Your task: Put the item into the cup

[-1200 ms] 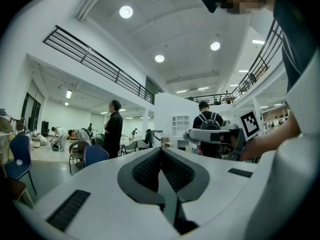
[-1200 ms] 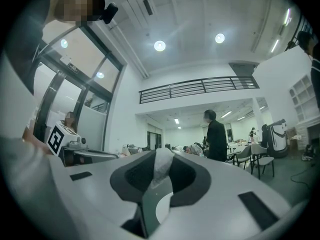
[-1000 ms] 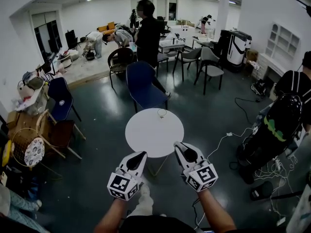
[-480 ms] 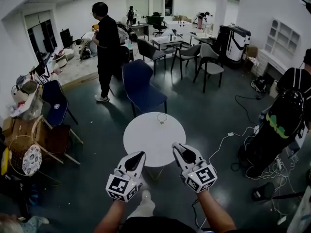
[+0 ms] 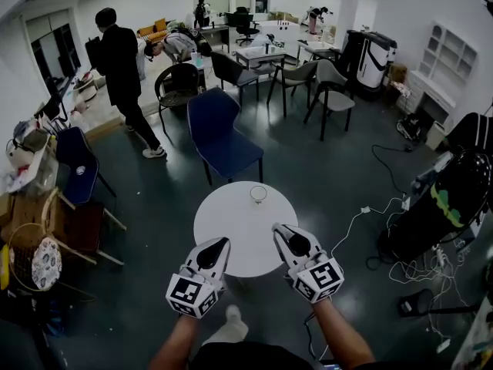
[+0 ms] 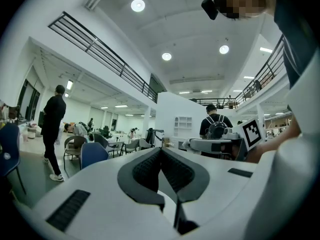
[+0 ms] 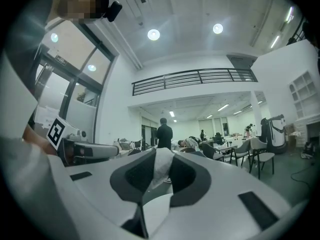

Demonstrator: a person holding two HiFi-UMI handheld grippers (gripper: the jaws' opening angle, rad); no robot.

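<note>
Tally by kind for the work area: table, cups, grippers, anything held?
round white table: 1
cup: 1
grippers: 2 (left gripper, right gripper)
white item, pinched in the right gripper: 1
Total: 5

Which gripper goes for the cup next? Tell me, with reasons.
Right. The right gripper holds the white item between its jaws, and the cup stands on the table ahead of it. The left gripper is shut and empty.
</note>
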